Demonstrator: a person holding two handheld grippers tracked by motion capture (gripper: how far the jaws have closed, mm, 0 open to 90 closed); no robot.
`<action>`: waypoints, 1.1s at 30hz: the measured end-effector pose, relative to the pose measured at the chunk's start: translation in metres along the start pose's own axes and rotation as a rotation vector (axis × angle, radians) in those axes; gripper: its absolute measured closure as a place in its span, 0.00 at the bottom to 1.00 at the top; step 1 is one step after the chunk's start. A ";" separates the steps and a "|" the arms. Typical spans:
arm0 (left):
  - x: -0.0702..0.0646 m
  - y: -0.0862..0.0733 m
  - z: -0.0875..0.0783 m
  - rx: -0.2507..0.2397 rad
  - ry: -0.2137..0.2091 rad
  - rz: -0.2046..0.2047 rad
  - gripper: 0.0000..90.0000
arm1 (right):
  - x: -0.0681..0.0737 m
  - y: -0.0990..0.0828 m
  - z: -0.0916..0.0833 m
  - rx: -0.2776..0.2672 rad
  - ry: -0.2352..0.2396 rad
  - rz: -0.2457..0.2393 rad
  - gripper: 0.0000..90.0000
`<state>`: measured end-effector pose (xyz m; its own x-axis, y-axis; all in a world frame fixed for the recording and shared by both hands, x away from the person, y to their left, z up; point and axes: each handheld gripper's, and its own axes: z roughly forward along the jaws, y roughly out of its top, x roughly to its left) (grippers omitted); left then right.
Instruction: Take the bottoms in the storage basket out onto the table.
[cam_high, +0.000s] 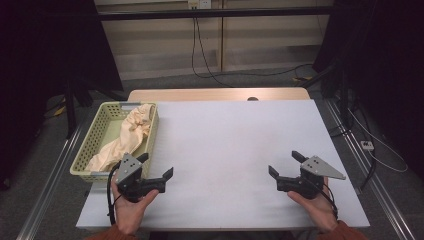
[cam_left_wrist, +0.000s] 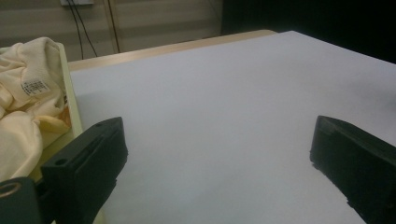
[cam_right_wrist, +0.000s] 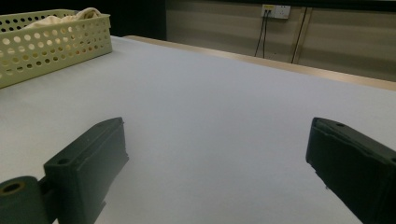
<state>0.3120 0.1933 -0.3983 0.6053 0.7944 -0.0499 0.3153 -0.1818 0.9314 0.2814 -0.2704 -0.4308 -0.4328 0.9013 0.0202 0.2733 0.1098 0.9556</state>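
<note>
A pale yellow perforated basket stands at the table's left edge with a cream cloth bundled inside and draped over its right rim. My left gripper rests near the front left of the white table, just right of the basket's front corner, open with nothing between its jaws. In the left gripper view the cloth with a small printed label lies to the left of the basket rim. My right gripper sits at the front right, open and holding nothing. The right gripper view has the basket far off at the upper left.
A white sheet covers the table, with a strip of wooden tabletop at the far edge. Black cables hang down the wall behind. Dark stands and curtains flank both sides.
</note>
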 end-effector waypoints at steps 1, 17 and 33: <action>0.001 0.000 0.000 -0.010 -0.001 -0.004 0.05 | -0.001 0.000 0.000 0.002 -0.001 0.004 0.06; 0.007 0.008 -0.001 0.031 -0.039 0.002 0.05 | -0.003 -0.002 0.001 0.022 0.006 0.022 0.05; 0.024 0.020 -0.008 0.043 -0.058 -0.046 0.05 | -0.004 -0.004 0.004 0.047 0.014 0.031 0.06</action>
<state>0.3273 0.2136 -0.3783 0.6303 0.7679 -0.1145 0.3744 -0.1714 0.9113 0.2854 -0.2725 -0.4359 -0.4354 0.8986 0.0542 0.3267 0.1015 0.9397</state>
